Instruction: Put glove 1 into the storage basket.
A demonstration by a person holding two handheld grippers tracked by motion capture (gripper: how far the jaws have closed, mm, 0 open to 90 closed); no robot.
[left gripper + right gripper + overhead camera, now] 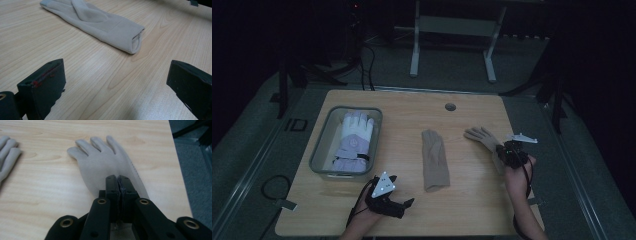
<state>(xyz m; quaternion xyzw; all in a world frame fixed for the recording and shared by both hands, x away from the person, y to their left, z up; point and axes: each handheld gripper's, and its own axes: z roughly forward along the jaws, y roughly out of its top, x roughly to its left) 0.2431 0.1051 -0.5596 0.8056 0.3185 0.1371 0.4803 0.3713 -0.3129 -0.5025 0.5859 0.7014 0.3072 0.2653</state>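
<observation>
1. Right gripper [119, 185]: jaws closed tight on the cuff end of a beige glove [105, 162]; a thin fold of fabric is pinched between the pads. The glove's fingers point away, spread flat on the wooden table [472, 200], near the right edge.
2. Left gripper [388, 196]: jaws wide apart, nothing between them, low over the near left of the table.
3. Second beige glove [434, 159]: lies flat mid-table, cuff toward the near side.
4. Clear bin [323, 145], far left: holds a white-and-lilac ski glove [353, 141].
</observation>
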